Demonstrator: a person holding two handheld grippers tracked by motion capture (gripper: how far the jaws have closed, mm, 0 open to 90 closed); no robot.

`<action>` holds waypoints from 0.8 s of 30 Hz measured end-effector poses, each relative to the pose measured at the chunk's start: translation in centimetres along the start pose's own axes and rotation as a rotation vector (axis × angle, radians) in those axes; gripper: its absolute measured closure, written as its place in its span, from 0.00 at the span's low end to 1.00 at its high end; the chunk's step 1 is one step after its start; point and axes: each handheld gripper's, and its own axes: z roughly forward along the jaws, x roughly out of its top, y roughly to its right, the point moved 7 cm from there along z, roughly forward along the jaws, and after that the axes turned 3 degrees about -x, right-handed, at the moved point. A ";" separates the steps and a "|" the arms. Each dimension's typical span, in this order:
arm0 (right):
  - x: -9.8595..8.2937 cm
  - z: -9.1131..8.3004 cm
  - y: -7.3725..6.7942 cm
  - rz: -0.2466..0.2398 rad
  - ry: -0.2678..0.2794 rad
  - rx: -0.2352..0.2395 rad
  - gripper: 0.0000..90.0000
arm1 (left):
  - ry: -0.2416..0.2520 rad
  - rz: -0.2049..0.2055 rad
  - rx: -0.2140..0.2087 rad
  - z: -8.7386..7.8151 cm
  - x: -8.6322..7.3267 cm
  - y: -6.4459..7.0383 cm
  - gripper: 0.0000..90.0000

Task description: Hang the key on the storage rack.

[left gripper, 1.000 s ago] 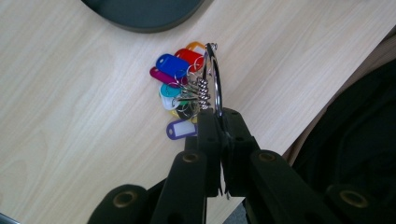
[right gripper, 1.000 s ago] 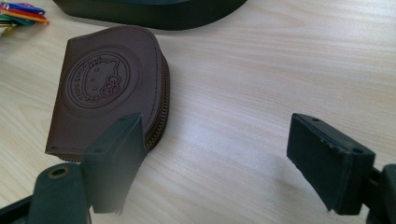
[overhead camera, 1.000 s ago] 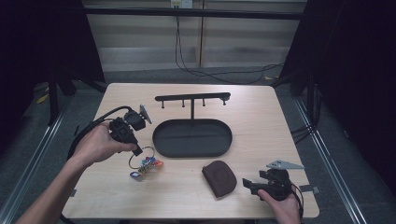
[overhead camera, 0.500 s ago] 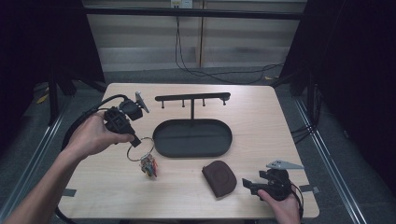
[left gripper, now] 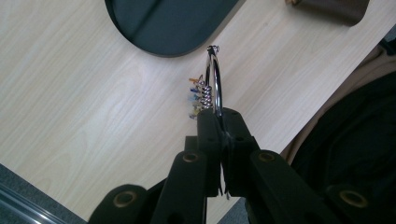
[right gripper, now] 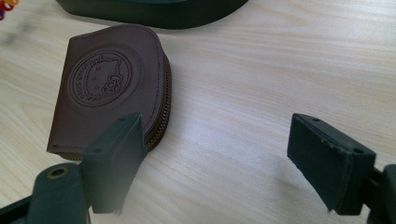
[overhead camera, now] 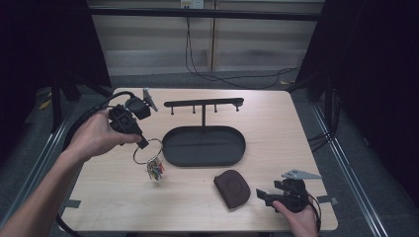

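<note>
Over the bench (overhead camera: 296, 128): pale wood-grain top, where I work both tongs.
Left tongs (left gripper: 218, 122): pinched tight on the thin metal key ring (left gripper: 215, 74), which I hold lifted left of the tray.
Key ring: round, shiny, with small coloured tags (overhead camera: 155, 169) hanging bunched beneath it.
Tray (overhead camera: 203, 146): matte black oval, shallow, with a hook rail (overhead camera: 203, 103) standing behind it.
Right tongs (right gripper: 219, 158): spread wide, gripping nothing, low at the bench's near right.
Pouch (right gripper: 109, 84): brown leather, rounded, zip-edged, embossed round stamp, lying flat beside my right tongs.
</note>
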 end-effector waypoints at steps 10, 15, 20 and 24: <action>0.0 0.0 0.0 0.003 0.002 0.000 0.20 | -0.023 -0.016 0.016 -1.1 1.9 -0.1 0.98; 0.0 -0.1 0.0 0.005 0.004 0.003 0.20 | -0.034 -0.009 0.013 -1.1 2.8 0.0 0.98; 0.0 -0.1 0.0 0.002 0.005 0.003 0.20 | -0.033 -0.031 0.020 -1.1 3.3 -0.1 0.98; 0.0 -0.1 0.0 -0.001 0.006 0.007 0.20 | -0.035 -0.039 0.018 -1.1 3.9 -0.5 0.98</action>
